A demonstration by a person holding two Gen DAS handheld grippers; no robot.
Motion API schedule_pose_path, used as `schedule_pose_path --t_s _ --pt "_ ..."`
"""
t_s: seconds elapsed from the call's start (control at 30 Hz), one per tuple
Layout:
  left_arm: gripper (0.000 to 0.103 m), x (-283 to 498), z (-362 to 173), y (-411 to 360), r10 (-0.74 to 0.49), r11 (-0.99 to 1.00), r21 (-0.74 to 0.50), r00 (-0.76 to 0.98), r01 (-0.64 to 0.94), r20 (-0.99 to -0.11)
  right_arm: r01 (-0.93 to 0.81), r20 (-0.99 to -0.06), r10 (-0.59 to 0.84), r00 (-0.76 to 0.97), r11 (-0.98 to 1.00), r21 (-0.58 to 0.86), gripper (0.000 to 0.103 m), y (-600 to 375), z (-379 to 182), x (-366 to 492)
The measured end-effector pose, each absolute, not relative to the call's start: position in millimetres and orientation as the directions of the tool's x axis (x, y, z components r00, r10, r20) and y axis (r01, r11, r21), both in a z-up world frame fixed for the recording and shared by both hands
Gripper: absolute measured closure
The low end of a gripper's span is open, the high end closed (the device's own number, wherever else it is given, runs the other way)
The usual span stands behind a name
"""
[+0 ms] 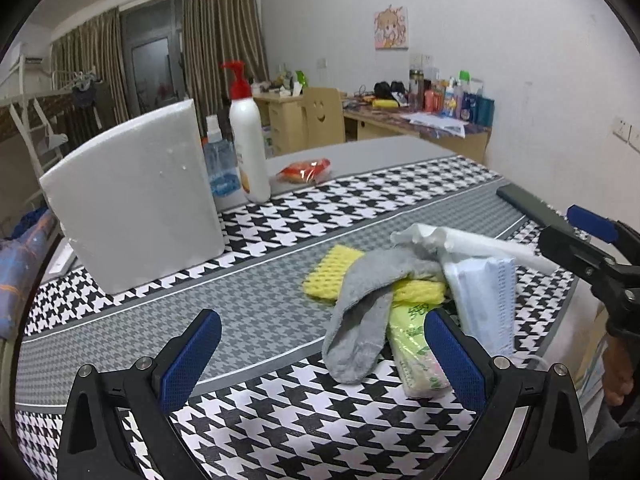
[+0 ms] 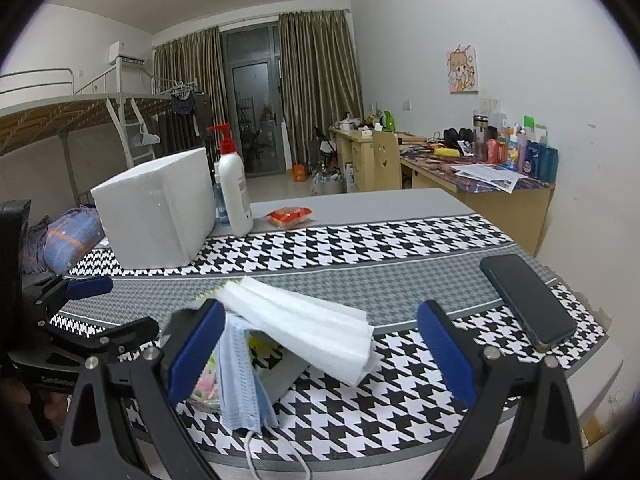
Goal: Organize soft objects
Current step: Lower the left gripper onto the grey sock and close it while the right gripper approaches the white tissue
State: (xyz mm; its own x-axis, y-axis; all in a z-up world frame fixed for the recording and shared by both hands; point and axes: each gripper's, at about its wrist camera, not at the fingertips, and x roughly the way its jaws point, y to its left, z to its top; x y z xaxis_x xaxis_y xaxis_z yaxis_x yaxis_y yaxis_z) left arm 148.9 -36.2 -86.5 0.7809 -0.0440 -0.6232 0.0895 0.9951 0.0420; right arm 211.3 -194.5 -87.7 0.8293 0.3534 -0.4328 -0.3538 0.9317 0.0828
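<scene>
A heap of soft things lies on the houndstooth tablecloth [image 1: 280, 412]. In it are a grey sock [image 1: 362, 312], a yellow foam net [image 1: 332, 270], a green-printed tissue pack [image 1: 416, 348], blue face masks [image 1: 486, 300] and white foam sheets [image 1: 460, 240]. My left gripper [image 1: 320, 354] is open, its right finger beside the tissue pack, nothing between the fingers. In the right wrist view the white foam sheets [image 2: 304, 324] and face masks [image 2: 240, 376] lie between the fingers of my open right gripper [image 2: 320, 354]. The sock is hidden in that view.
A white foam box [image 1: 136, 204] stands at the back left, with a pump bottle [image 1: 248, 140] and a water bottle [image 1: 218, 164] behind it. A red snack packet [image 2: 289, 215] lies further back. A dark phone [image 2: 528, 300] rests at the table's right edge.
</scene>
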Motion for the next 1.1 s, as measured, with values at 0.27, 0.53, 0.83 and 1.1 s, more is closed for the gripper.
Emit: schedule_pose_path --t_s 0.27,0.53,0.83,1.1 --pt "0.021 169.8 -103.1 -37.1 -0.051 0.993 0.04 0.729 0.107 -0.682 -0.36 -0.457 0.357 0.815 0.929 0.084 0.004 -192.2 -93.4 221.2" --pt "0.026 182.9 -113.9 -40.7 -0.073 0.993 0.012 0.691 0.117 -0.72 -0.377 -0.486 0.372 0.791 0.922 0.093 0.004 -188.3 -97.2 232.2" --pt "0.05 196.4 -120.6 -40.5 -0.139 0.988 -0.061 0.646 0.142 -0.751 -0.404 -0.509 0.383 0.771 0.912 0.075 0.005 -184.2 -104.0 238.2" --pt "0.076 199.3 -124.6 -44.4 -0.173 0.981 -0.074 0.631 0.18 -0.756 -0.414 -0.514 0.381 0.769 0.909 0.053 0.006 -184.4 -107.2 240.8"
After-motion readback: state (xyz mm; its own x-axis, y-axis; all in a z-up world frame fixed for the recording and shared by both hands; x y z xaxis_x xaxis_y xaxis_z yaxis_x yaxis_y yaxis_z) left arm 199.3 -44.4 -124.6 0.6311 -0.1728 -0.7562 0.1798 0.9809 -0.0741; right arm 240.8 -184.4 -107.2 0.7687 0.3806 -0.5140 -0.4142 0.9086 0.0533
